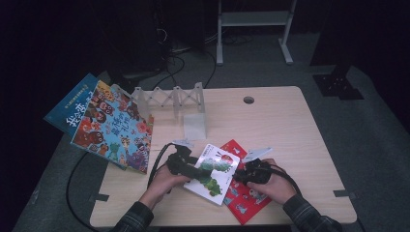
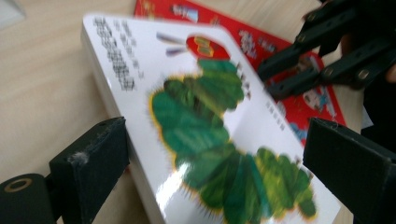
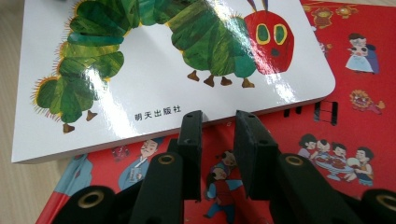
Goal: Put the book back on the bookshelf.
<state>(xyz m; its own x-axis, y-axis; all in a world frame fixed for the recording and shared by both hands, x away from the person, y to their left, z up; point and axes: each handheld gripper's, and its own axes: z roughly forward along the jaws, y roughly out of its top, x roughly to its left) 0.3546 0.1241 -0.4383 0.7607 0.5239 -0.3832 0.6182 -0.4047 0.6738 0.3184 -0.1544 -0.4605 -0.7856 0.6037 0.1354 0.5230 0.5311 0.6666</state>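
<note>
Pale wood-grain bench (image 1: pixel 290 130) under dim light, dark room around. Nearest, two forearms in plaid sleeves entering from the bottom edge. Left hand-held gripper (image 1: pixel 193 170) spread wide around the white board book with a green caterpillar on its cover (image 1: pixel 212 173), one black jaw at each side of the book; contact of the pads with the cover not clear in the blur. Right hand-held gripper (image 1: pixel 240 176) nearly closed, jaws a narrow gap apart with nothing between, tips at the white book's near edge over the red picture book (image 1: pixel 246 200). White book lying partly on the red one, near the bench's front middle. Farther left, a colourful picture book (image 1: pixel 116 126) propped tilted over a blue book (image 1: pixel 72 106). Behind, a translucent white folding book rack (image 1: pixel 171 100).
</note>
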